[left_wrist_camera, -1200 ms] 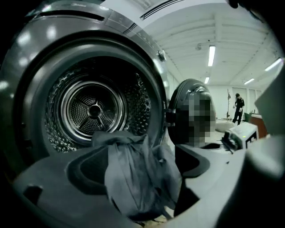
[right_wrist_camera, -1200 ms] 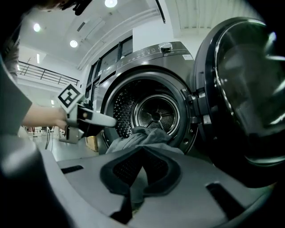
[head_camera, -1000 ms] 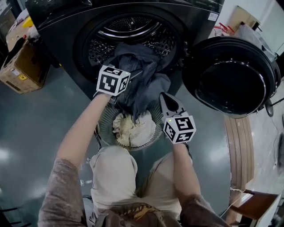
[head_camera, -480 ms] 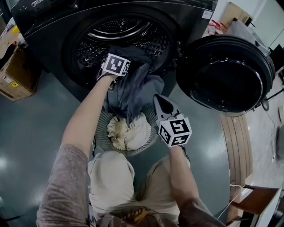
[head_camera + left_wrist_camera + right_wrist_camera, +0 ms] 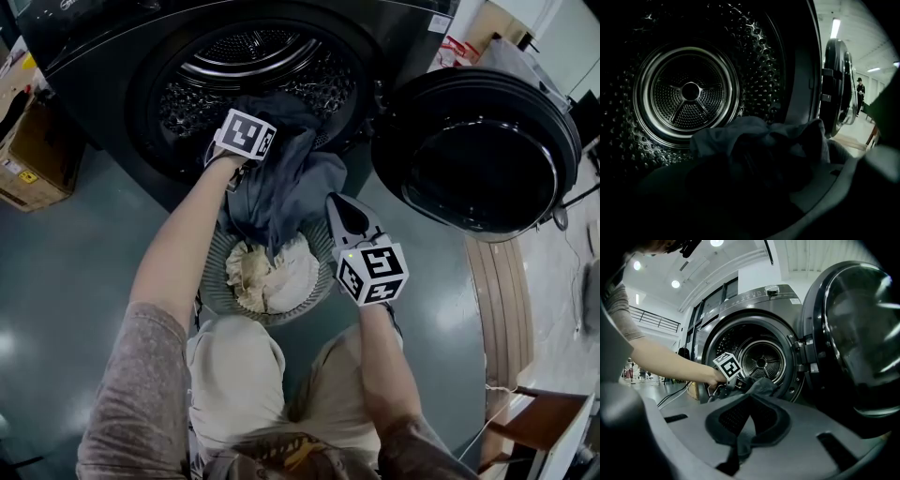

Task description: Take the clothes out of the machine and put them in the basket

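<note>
A dark grey garment hangs out of the machine's drum and down over the round basket. The basket holds pale clothes. My left gripper is at the drum mouth, its marker cube above the garment. Its jaws are closing with bunched grey cloth between them; the pads are lost in the dark. My right gripper hovers over the basket's right rim, shut on a strip of the same grey garment.
The round machine door stands swung open to the right. A cardboard box sits on the floor at the left. The person's knees are just behind the basket. Wooden boards lie at the right.
My left gripper has gone from above the basket forward and down to the drum mouth, onto the grey garment. My right gripper has stayed put with its cloth.
</note>
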A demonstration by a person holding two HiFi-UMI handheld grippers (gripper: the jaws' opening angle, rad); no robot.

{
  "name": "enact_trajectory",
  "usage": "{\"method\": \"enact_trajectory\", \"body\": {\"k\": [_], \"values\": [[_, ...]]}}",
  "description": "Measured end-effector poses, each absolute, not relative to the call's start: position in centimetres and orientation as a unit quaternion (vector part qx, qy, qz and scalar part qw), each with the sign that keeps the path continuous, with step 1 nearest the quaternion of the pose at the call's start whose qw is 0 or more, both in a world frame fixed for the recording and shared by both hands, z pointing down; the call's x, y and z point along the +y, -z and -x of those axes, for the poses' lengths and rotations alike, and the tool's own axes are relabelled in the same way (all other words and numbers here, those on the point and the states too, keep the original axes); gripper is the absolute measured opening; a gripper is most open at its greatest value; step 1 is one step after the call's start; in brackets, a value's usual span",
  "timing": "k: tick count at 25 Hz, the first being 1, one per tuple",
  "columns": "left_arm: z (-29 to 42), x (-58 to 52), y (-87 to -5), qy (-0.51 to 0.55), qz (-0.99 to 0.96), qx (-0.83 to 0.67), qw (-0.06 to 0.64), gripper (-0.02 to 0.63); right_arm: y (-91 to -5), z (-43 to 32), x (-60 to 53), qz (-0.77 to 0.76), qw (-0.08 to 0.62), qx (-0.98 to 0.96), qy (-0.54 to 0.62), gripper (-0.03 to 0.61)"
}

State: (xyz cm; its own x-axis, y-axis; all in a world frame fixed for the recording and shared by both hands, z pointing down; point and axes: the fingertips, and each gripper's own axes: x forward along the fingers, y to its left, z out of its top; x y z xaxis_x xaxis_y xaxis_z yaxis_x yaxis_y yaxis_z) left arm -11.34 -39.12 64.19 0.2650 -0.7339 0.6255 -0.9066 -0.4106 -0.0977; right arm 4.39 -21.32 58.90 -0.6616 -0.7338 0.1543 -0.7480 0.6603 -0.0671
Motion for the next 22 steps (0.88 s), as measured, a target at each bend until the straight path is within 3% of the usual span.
{"method": "enact_trajectory", "body": {"k": [3, 8, 22], "values": [[10.7, -38.4, -64.1, -0.306, -0.786, -0.524, 0.118, 0.249, -58.7, -4.7, -21.3, -0.412, 0.055, -0.907, -0.062, -0.003], [10.9, -37.6, -63.3, -0.291, -0.779, -0.544, 0.117, 0.175, -58.2, -5.3, -21.2, -0.419, 0.048, -0.904, -0.064, -0.003], [9.7, -27.2, -58.2, -0.186, -0.828, -0.512, 0.131, 0.133, -57.7, -6.1, -21.2, -0.417, 0.029, -0.906, -0.065, -0.003]]}}
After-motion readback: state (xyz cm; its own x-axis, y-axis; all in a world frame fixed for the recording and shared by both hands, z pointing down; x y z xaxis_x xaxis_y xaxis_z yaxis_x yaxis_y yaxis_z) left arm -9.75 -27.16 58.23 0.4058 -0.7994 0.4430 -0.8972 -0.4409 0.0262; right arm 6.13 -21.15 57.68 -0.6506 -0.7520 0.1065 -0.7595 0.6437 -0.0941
